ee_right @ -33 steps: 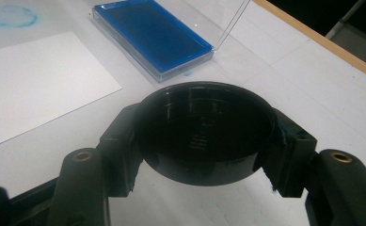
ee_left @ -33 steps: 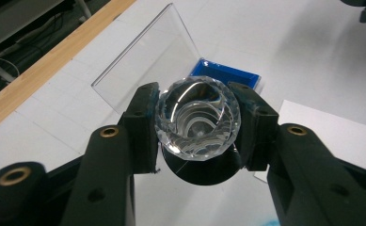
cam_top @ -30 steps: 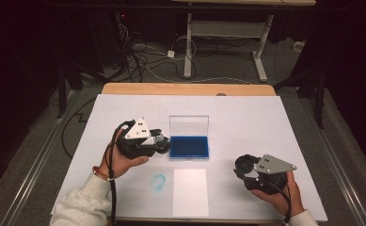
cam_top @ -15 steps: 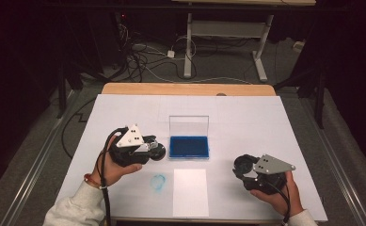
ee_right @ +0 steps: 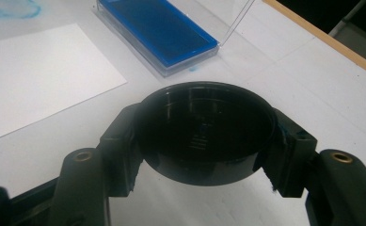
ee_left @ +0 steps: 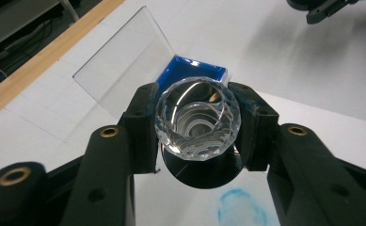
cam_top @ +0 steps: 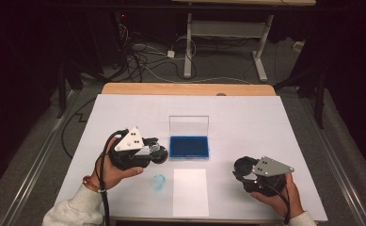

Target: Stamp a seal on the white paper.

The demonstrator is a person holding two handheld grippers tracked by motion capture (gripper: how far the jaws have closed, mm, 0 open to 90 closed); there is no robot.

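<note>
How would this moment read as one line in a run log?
left gripper: shut on clear-handled stamp | right gripper: shut on black cap | ink pad: open | white sheet: blank

We see the white table [cam_top: 246, 122] brightly lit from above while the far floor sinks into dark. Soft shadows fall near the grippers; close jaws blur slightly.

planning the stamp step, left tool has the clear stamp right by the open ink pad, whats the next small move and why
Probably ease the left tool forward and lower the stamp onto the blue ink pad. The tool is shut on the stamp's clear handle, the pad's lid stands open, and the pad lies just ahead. The white sheet is still unprinted, so inking likely comes first.
</note>
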